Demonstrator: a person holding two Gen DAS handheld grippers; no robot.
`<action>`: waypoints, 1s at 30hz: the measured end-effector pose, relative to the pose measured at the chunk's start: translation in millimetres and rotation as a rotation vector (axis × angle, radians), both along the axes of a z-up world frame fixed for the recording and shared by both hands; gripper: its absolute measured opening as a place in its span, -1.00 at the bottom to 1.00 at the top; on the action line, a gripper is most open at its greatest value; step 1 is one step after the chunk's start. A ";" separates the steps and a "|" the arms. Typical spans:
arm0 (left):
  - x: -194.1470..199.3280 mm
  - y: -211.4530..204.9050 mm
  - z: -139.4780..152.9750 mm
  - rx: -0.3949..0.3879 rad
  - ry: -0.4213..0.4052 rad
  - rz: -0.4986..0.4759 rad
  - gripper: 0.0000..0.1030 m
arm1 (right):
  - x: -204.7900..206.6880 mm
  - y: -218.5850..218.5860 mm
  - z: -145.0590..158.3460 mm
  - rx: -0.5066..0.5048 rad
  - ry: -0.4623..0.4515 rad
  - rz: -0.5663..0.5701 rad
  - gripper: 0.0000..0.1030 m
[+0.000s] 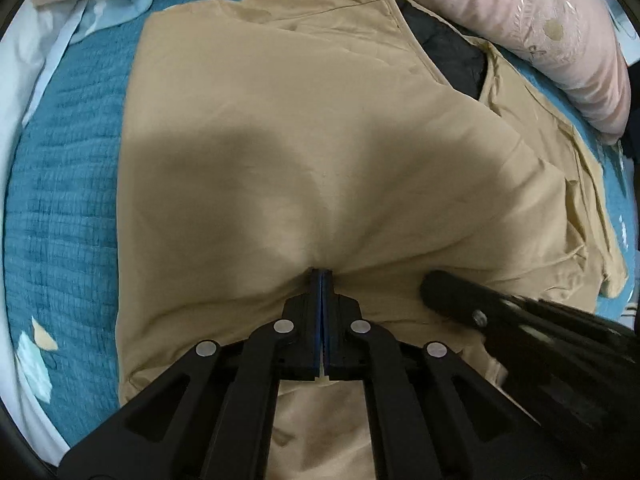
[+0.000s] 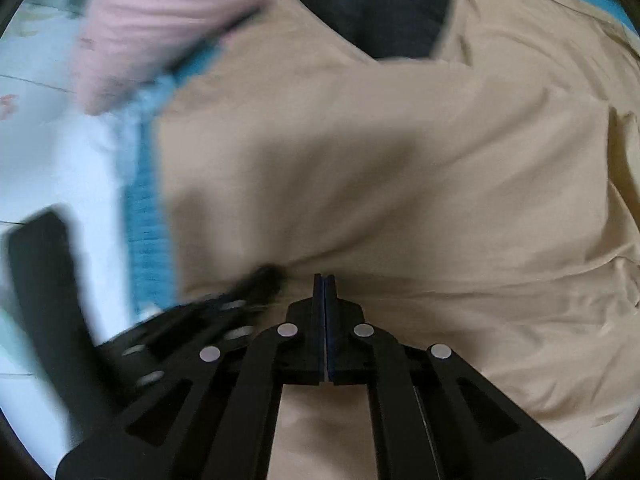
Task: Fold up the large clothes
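- Teal quilted bedspread (image 1: 68,184) covers the bed, and a white sheet (image 1: 24,64) shows along its far left edge.
- A pink quilt (image 1: 532,28) with a pale embroidered leaf pattern lies bunched at the top right of the left wrist view; in the right wrist view it is at the top left and blurred.
- A large tan jacket (image 1: 304,120) lies spread on the bedspread and fills most of both views.
- Its dark lining (image 1: 452,52) shows at the open front, near the pink quilt.
- The left gripper (image 1: 322,276) points steeply down, its jaws closed together, and its tips pinch a fold of the tan cloth, which gathers in wrinkles around them.
- The right gripper (image 2: 325,280) is also closed, with its tips at the jacket; the picture is too blurred to say surely that cloth is pinched.
- The two grippers are near each other, each one visible in the other's view.
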State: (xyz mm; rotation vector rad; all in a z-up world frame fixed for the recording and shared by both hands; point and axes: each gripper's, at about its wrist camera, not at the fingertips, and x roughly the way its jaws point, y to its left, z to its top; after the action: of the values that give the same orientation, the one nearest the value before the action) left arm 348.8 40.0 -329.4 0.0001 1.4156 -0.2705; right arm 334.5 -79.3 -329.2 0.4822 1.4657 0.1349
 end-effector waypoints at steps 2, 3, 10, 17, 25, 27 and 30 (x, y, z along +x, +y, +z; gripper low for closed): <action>-1.2 0.9 1.2 -0.005 0.002 -0.005 -1.00 | -4.3 -7.8 -8.4 0.052 0.012 -0.017 -0.99; -1.5 2.4 3.3 -0.009 0.005 -0.008 -1.00 | -7.3 -13.4 -7.0 0.072 0.009 -0.026 -0.99; -1.2 32.8 15.7 0.106 -0.024 0.035 -1.00 | -24.9 -75.5 16.2 -0.184 -0.034 -0.074 -1.00; 5.1 51.7 2.6 0.053 0.008 0.105 -1.00 | -27.0 -128.4 -1.9 -0.167 0.009 -0.185 -1.00; 7.0 34.2 53.8 -0.003 -0.103 0.044 -0.99 | -16.2 -85.1 67.4 -0.140 -0.140 -0.100 -0.99; 20.5 31.3 60.1 -0.022 -0.104 0.042 -0.99 | -1.3 -65.4 80.5 -0.117 -0.176 -0.050 -0.99; 36.7 10.5 65.0 -0.019 -0.123 0.030 -0.99 | 24.5 -35.8 82.4 -0.110 -0.196 -0.001 -0.99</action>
State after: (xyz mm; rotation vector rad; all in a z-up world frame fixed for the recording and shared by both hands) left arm 385.5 50.5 -264.4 -0.0194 1.2895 -0.2550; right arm 359.0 -115.1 -246.8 0.3693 1.2738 0.0970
